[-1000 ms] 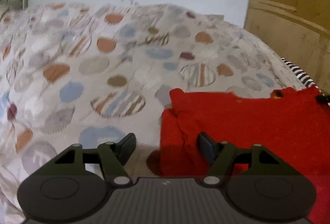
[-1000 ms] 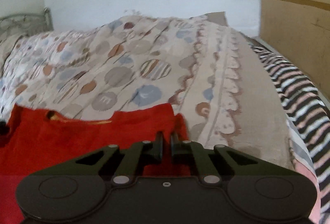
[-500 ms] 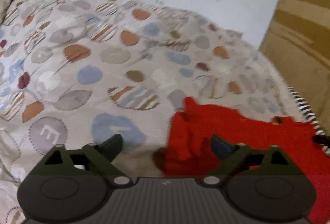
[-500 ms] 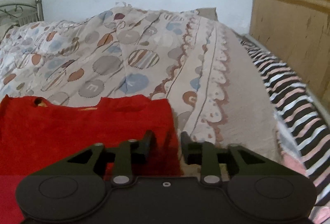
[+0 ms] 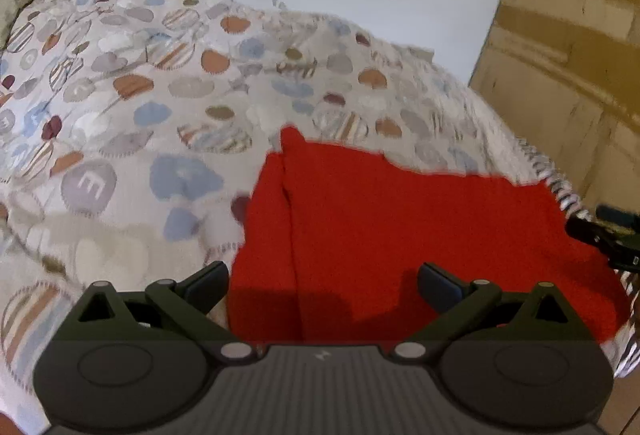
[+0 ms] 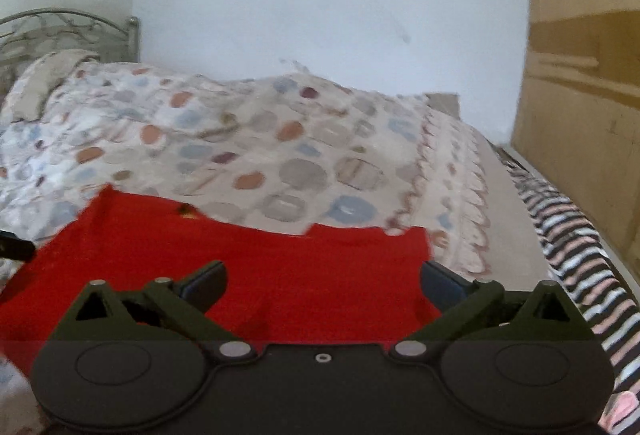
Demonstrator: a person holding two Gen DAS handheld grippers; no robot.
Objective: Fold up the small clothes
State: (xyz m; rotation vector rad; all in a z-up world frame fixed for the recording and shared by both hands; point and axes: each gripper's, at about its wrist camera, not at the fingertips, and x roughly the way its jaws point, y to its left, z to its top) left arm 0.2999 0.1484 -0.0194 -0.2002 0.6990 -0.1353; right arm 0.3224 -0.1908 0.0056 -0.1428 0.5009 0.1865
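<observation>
Both grippers hang wide open over the bed, gripping nothing. Closest to me, the left gripper (image 5: 322,285) has its fingers spread across the near left part of the red garment (image 5: 400,235); the right gripper (image 6: 322,285) is spread the same way over the garment's (image 6: 240,267) near right part. The garment lies flat on the patterned quilt (image 5: 140,155), its long axis running side to side across the bed, with the notched far edge that looks like a neckline pointing toward the white wall (image 6: 320,15).

The left view shows a lengthwise crease or folded strip down the garment's left side, which the right view does not catch, and the other gripper's dark tip at the garment's right edge. The right view shows a small dark mark on the far edge, the quilt's (image 6: 280,155) scalloped border, a striped sheet (image 6: 580,255) beside it, and a wooden panel (image 6: 580,95) beyond. Farthest off, a metal bed frame (image 6: 60,31) stands at the left.
</observation>
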